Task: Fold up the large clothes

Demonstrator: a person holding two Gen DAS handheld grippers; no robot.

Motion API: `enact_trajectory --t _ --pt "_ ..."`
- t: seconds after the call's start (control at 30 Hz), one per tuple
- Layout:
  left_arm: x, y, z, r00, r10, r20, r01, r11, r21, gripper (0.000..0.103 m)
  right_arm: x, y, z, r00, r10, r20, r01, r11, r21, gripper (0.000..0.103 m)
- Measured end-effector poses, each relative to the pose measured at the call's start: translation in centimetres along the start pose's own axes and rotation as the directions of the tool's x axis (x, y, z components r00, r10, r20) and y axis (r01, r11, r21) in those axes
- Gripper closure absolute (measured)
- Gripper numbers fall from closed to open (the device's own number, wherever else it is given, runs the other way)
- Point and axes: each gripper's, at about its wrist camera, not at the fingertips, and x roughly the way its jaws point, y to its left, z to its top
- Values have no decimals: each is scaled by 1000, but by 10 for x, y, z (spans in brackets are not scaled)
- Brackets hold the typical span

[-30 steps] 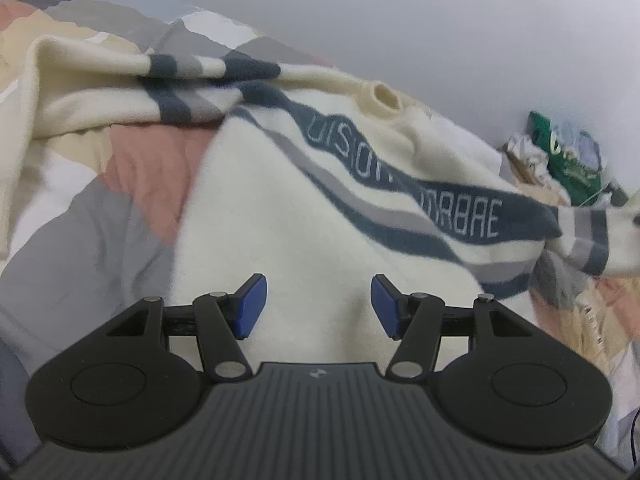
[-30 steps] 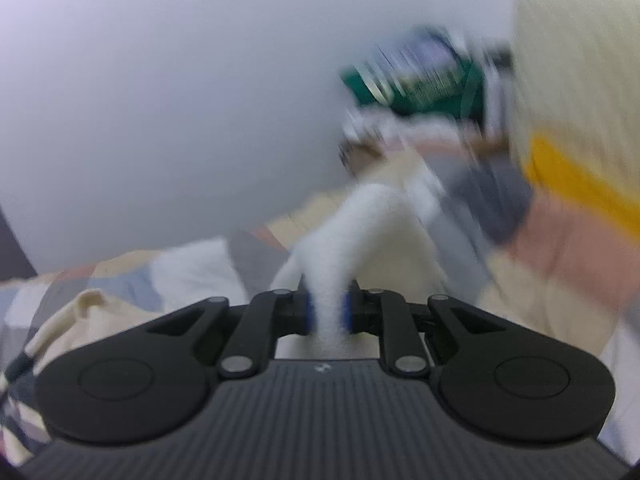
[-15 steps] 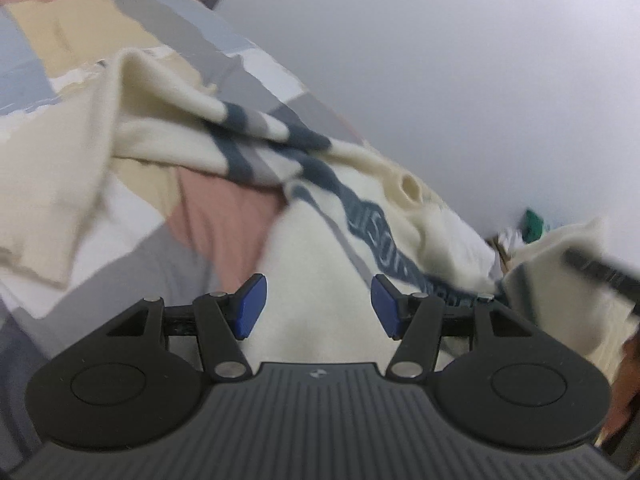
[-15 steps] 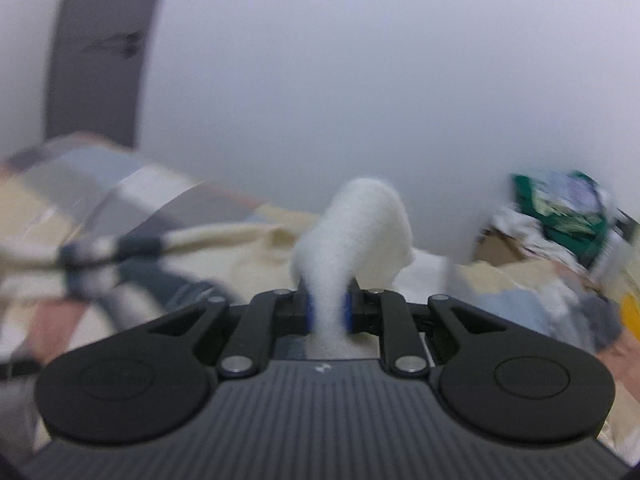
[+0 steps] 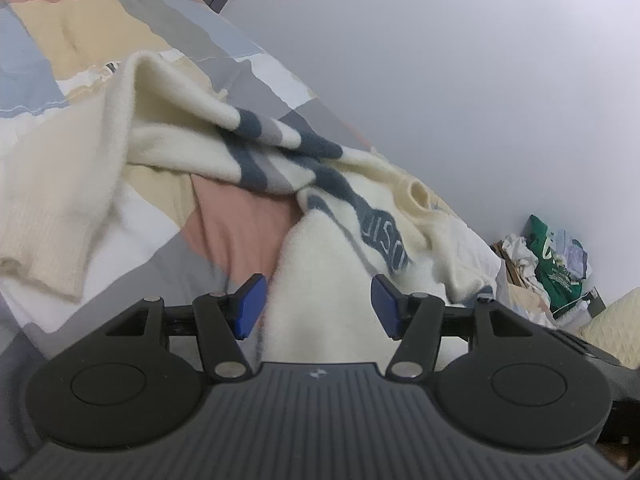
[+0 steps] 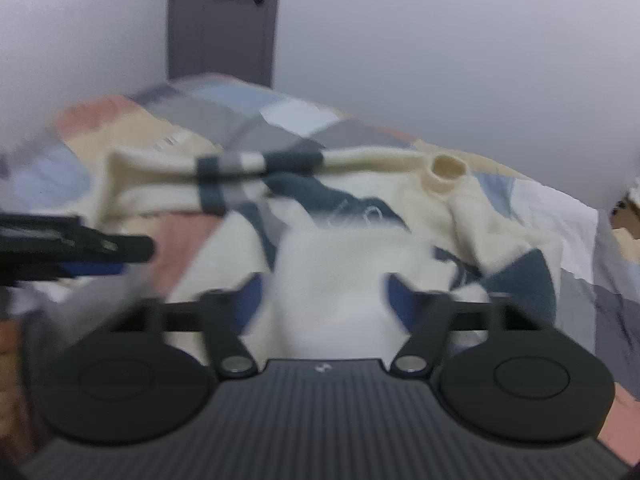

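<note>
A cream sweater [image 5: 440,248] with dark blue and grey stripes lies spread on the patchwork bedspread [image 5: 224,224]. Its collar [image 5: 418,194] points toward the wall, and one sleeve [image 5: 60,200] trails to the left. My left gripper [image 5: 316,292] hovers open over the sweater's lower body, with nothing pressed between its blue pads. In the right wrist view the sweater [image 6: 340,248] shows a fold of cream cloth between the jaws of my right gripper [image 6: 323,296]. Those jaws are opening and the pads stand apart from the cloth. The left gripper [image 6: 80,248] shows at the left edge.
A plain pale wall runs behind the bed, with a grey door [image 6: 224,20] at its far end. A heap of clutter with a green bag [image 5: 552,256] sits beside the bed to the right. A cream cushion [image 5: 612,320] is near it.
My right gripper swung across with a fold of cream cloth pinched in it, came down over the sweater and spread its jaws. The left gripper shifted and rolled slightly, staying open.
</note>
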Motion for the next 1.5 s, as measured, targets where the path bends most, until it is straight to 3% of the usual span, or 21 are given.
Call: enact_trajectory --t 0.1,0.2,0.33,0.53,0.67,0.73,0.8,0.9,1.03,1.17,1.23,1.33,1.5 --pt "2 -7 -3 1000 -1 -4 1 1000 27 39 -21 -20 -4 997 49 60 -52 997 50 23" --pt "4 -18 -9 1000 14 1 -14 995 95 39 -30 -55 -11 996 -18 91 7 993 122 23" --pt "7 -32 -19 1000 13 -6 -11 988 155 39 -20 -109 -33 991 -135 22 124 957 261 23" --pt "22 -49 -27 1000 3 -24 2 981 192 39 1 -146 -59 995 -100 -15 98 920 378 24" --pt "34 -56 -34 999 12 -47 -2 976 220 39 15 -133 -59 999 -32 20 22 926 376 34" --pt "39 -58 -35 998 14 -55 -1 974 226 39 26 -123 -58 999 36 26 -43 929 367 45" --pt "42 -61 -36 999 5 -50 7 972 235 39 42 -108 -57 997 72 8 -70 940 334 66" --pt "44 -65 -34 999 -31 -43 40 968 246 39 55 -93 -59 993 118 28 -121 940 319 78" --pt "43 -69 -28 993 -112 -21 114 969 217 39 51 -85 -60 958 275 78 -285 897 338 78" --pt "50 -68 -21 980 -196 -40 200 964 173 39 54 -71 -68 925 378 47 -370 864 342 78" --pt "57 -69 -20 976 -206 -67 214 962 170 39 52 -64 -73 912 408 38 -396 854 338 78" --pt "70 -71 -24 980 -168 -108 188 958 217 39 45 -55 -76 915 402 30 -391 868 306 78" --pt "83 -69 -34 971 -153 -183 198 946 257 39 37 -61 -80 925 381 3 -359 870 339 77"
